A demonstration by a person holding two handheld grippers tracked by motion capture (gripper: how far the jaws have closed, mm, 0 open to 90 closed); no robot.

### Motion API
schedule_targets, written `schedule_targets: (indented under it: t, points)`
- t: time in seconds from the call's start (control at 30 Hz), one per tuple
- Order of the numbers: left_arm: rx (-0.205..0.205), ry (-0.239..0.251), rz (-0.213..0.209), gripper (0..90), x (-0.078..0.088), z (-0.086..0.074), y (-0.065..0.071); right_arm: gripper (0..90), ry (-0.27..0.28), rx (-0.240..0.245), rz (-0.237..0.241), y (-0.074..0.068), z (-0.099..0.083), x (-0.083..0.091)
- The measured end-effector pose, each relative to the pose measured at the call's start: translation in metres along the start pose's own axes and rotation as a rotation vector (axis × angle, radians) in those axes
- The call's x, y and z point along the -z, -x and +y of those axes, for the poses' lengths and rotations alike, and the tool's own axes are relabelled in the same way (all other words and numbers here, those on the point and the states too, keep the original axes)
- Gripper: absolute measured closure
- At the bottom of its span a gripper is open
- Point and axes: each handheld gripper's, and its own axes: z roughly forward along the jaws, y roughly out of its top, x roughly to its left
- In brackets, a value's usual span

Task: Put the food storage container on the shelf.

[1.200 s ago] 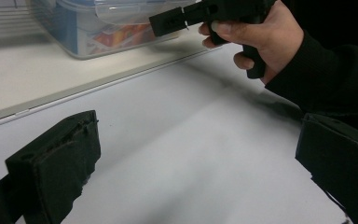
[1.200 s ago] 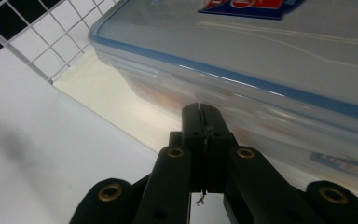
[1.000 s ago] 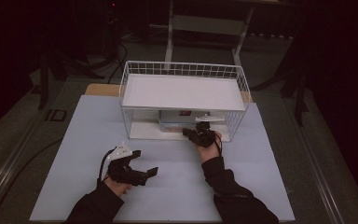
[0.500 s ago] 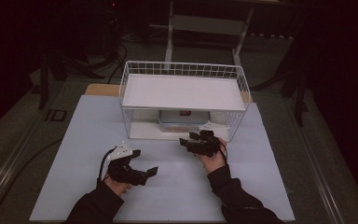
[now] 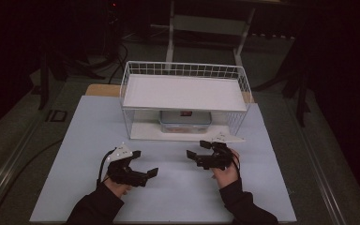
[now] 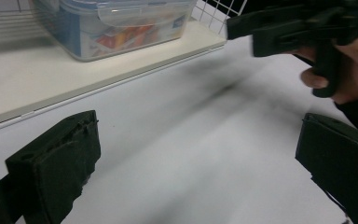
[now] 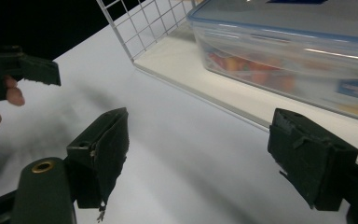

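A clear plastic container with a blue lid [image 5: 185,120] [image 6: 116,23] [image 7: 298,51] sits on the lower board of a white wire rack [image 5: 183,70], under its white shelf. My right gripper [image 5: 198,149] [image 7: 205,158] hovers over the table in front of the rack, a short way back from the container. Its jaws have just been opening, they stand wide, and nothing is between them. My left gripper [image 5: 145,163] [image 6: 200,158] rests at the front left, open and empty, with its jaws pointing right. Each gripper view catches the other gripper farther off: the right gripper [image 6: 284,28] and the left gripper [image 7: 23,67].
The pale table top [image 5: 178,197] stretches wide in front of the rack, and its front edge is near the person's sleeves. The rack's lower board [image 7: 242,105] juts out slightly toward me. Dark floor, stands and cables surround the table.
My right gripper has pulled back from the container under the shelf toward the person, and its jaws went from shut to wide open. The left gripper has stayed put.
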Motion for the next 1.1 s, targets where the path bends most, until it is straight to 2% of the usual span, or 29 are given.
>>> schedule_targets:
  t: [0.03,0.23,0.33,0.43,0.47,0.6,0.63,0.77,0.97,1.1]
  points:
    - [0.000,-0.001,-0.002,0.0,0.000,0.000,0.000,20.2,0.007,0.011,-0.010,-0.001,-0.004,0.009]
    - [-0.008,-0.005,-0.005,0.0,0.000,0.000,0.001,20.2,0.023,0.032,-0.028,-0.003,-0.014,0.027]
    - [-0.011,0.000,-0.003,0.0,0.002,0.000,0.002,20.2,0.034,0.022,-0.027,-0.004,-0.019,0.035]
    - [-0.011,0.003,-0.004,0.0,0.003,0.000,0.002,20.2,0.039,0.035,-0.035,-0.004,-0.020,0.041]
    - [-0.011,0.007,-0.004,0.0,0.005,0.000,0.002,20.1,0.042,0.044,-0.055,-0.005,-0.023,0.049]
    - [-0.017,0.006,-0.005,0.0,0.008,0.000,0.002,20.0,0.058,0.035,-0.055,-0.003,-0.025,0.060]
    - [-0.015,0.012,-0.005,0.0,0.010,0.000,0.001,19.9,0.059,0.045,-0.063,-0.003,-0.026,0.064]
    - [-0.020,0.024,-0.026,0.0,0.014,0.000,0.000,18.8,0.060,0.057,-0.075,0.000,-0.033,0.078]
    - [-0.057,0.034,-0.087,0.0,0.020,-0.004,0.002,17.9,0.047,0.057,-0.075,0.003,-0.041,0.093]
    - [-0.085,0.034,-0.105,0.0,0.024,-0.006,0.004,17.8,0.050,0.052,-0.085,0.005,-0.047,0.103]
